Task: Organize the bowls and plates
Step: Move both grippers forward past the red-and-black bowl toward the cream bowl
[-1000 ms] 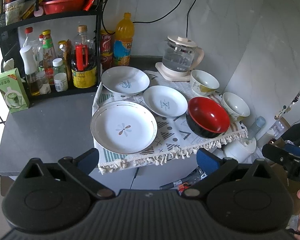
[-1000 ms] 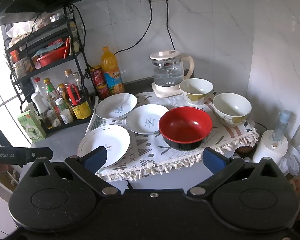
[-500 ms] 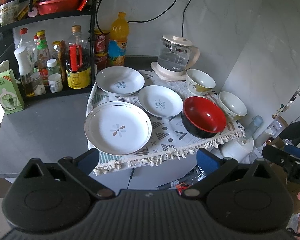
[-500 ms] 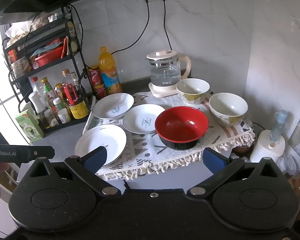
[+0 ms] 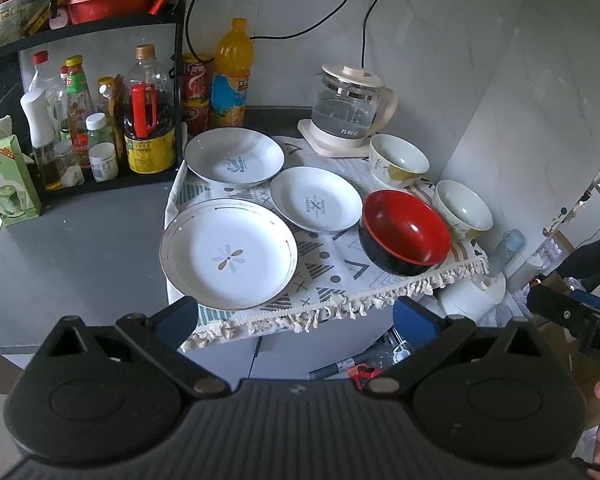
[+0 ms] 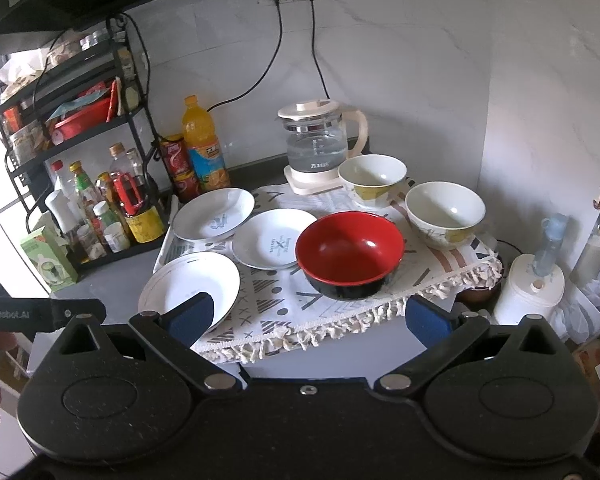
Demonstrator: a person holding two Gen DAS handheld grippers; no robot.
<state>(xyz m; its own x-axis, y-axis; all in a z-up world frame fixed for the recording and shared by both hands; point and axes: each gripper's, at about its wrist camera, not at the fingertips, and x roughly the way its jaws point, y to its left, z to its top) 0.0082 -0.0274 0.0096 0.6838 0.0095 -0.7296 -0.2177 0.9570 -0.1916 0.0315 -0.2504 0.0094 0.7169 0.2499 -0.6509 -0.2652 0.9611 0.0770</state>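
Both the left claw (image 5: 294, 320) and right claw (image 6: 308, 320) gape wide and empty short of the worktop (image 5: 80, 248), where the large plate (image 5: 228, 254) just ahead overhangs the fringed cloth (image 5: 340, 280) and could tip off if nudged.

Bare grey worktop (image 5: 80, 248) lies open left of the patterned fringed cloth (image 5: 332, 276); black bottle-laden shelf rack (image 5: 100, 120) and glass electric kettle (image 5: 350, 110) crowd the back

Each handheld gripper, the left gripper (image 5: 296, 322) and the right gripper (image 6: 307, 318), is built of matte black plastic with a ribbed centre, round side housings, silver pivot screws and blue-padded fingers (image 6: 191, 316), and white "GenRobot.AI" lettering is printed on one arm.
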